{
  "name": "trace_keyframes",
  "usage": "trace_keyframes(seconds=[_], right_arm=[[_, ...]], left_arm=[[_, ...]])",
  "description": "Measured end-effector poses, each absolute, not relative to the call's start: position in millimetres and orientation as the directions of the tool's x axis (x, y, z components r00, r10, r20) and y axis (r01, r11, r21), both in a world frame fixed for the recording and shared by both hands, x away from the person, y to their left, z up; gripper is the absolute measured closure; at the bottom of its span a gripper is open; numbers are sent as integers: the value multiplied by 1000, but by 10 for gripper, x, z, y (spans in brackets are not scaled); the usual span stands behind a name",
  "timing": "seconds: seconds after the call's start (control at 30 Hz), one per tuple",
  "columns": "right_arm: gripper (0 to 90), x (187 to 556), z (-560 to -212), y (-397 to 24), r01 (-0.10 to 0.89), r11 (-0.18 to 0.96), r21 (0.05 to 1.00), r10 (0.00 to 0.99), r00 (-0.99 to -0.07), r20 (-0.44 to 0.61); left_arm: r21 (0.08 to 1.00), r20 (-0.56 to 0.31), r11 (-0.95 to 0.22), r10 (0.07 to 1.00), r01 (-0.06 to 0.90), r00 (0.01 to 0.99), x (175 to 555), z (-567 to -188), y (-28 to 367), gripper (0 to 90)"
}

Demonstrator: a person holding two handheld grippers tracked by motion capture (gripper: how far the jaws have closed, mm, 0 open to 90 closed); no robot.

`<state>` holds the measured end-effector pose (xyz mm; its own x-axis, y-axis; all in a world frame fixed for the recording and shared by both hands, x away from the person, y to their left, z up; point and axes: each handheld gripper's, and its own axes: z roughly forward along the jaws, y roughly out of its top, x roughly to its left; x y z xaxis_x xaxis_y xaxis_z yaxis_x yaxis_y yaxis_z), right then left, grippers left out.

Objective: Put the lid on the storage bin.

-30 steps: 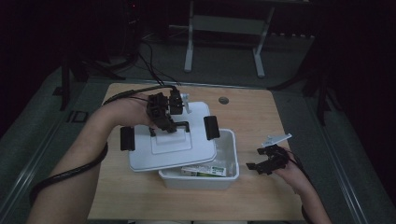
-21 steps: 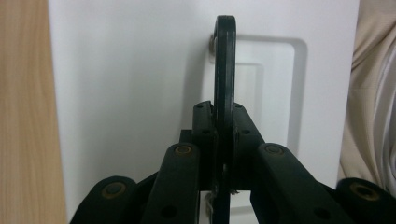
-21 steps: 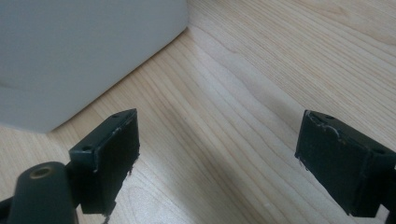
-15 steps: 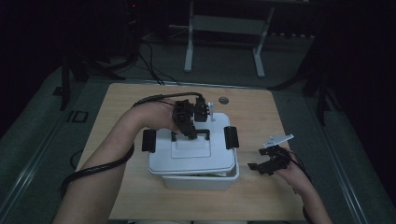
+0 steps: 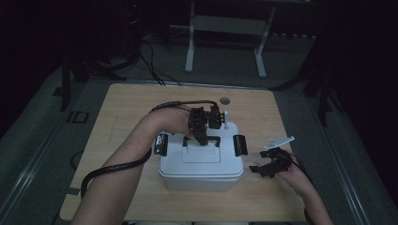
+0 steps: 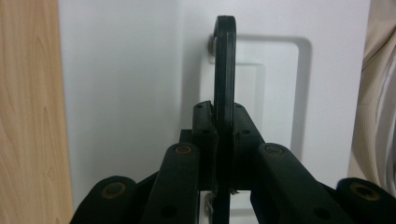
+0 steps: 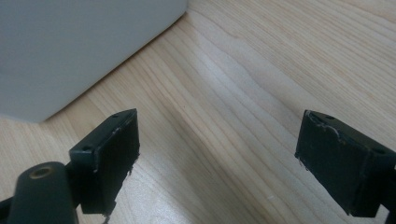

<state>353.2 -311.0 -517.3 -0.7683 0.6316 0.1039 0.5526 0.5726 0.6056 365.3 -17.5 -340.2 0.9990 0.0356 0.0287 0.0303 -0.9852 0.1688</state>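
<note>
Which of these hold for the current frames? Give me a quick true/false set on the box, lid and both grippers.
1. The left gripper is shut on the lid handle. True.
2. The lid lies on the table beside the white box. False: it sits over the box.
3. The right gripper holds a latch. False: its jaws are open over bare table.
4. A black latch sits on the lid's right end. True.

high view overhead, gripper views close, table (image 5: pixel 126 108) shared
</note>
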Motion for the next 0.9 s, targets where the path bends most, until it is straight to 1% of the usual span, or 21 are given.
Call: trace_keyframes(seconds=[0.13,0.33,0.57,0.63,0.67,0.7,0.73,0.77,0.8,0.83,0.87,0.9], right_arm=[[132,3536,-5196,-3113,556,572,603,634,-766,105],[132,3535,-5218,-3134,558,566,607,637,-763,108],[132,3528,-5220,-3144,560,564,607,639,-762,109],[132,3525,-5218,-3142,559,564,608,638,-763,109],[132,3523,-5217,-3140,558,566,607,637,-764,108],[131,3523,-5216,-3140,558,566,607,637,-764,108],[132,3523,-5212,-3142,557,566,608,637,-763,106],[132,3523,-5207,-3145,557,565,608,638,-763,107],[131,3524,-5203,-3148,556,563,611,638,-763,107],[132,3525,-5200,-3148,558,561,612,640,-761,108],[132,3526,-5198,-3149,558,561,611,640,-761,107],[131,3525,-5193,-3149,557,562,612,640,-761,105]], left_arm=[[129,35,-991,35,30,999,3664,-3479,-225,837],[123,22,-992,37,34,999,3669,-3565,-230,837],[148,-1,-987,55,55,998,3703,-3622,-186,833],[152,6,-987,56,54,998,3700,-3626,-167,823],[155,3,-986,62,60,998,3698,-3634,-156,709],[168,-5,-984,61,61,998,3697,-3637,-136,637],[182,11,-981,67,64,998,3694,-3636,-115,593],[195,21,-978,86,81,996,3702,-3636,-91,512],[199,12,-974,111,106,994,3717,-3636,-66,422],[204,27,-972,123,116,992,3726,-3633,-39,369],[219,24,-967,142,133,990,3729,-3636,-10,341],[219,7,-965,150,145,989,3737,-3637,27,286]])
